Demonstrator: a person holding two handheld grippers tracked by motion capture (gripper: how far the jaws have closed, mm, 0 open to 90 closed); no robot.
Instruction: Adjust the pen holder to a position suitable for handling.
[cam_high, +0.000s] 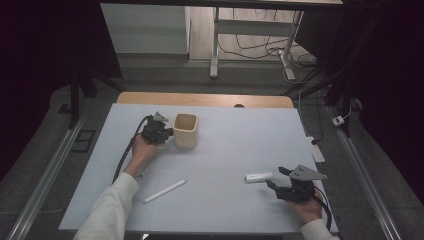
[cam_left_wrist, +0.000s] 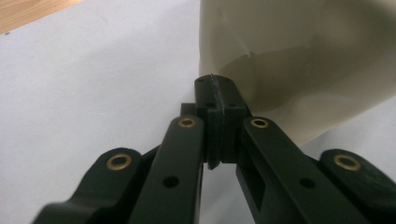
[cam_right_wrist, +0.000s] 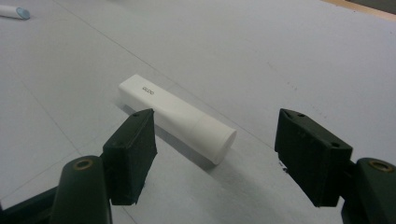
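From the high view I find the left gripper (cam_high: 167, 133) at the far left of the white table (cam_high: 235, 145), right up against the near-left side of a cream square cup (cam_high: 186, 130). In the left gripper view my jaws are clenched together with nothing between them, and their joined tips (cam_left_wrist: 215, 91) sit at the cup's wall (cam_left_wrist: 299, 56); I cannot tell whether they touch it or stop just short. The cup stands upright on the table's far half, open mouth up, well clear of the wooden edge strip (cam_high: 205, 99) behind it.

The right gripper (cam_high: 276, 177) is at the near right of the table, pointing left toward a white tube (cam_high: 258, 177) that lies flat on the surface. In the right gripper view its jaws stand released and wide apart, and the tube (cam_right_wrist: 175, 115) lies on the table between and beyond them, its round capped end toward the gripper, its flat crimped end away. The left pad (cam_right_wrist: 133, 151) is just beside the tube's flank; neither pad presses on it. Small lettering shows near the tube's far end, too small for me to read with confidence.

A white pen-like stick (cam_high: 164, 191) lies alone at the near centre-left of the table, well apart from both grippers. Its blue-tipped end (cam_right_wrist: 14, 11) appears at the far left corner of the right gripper view.
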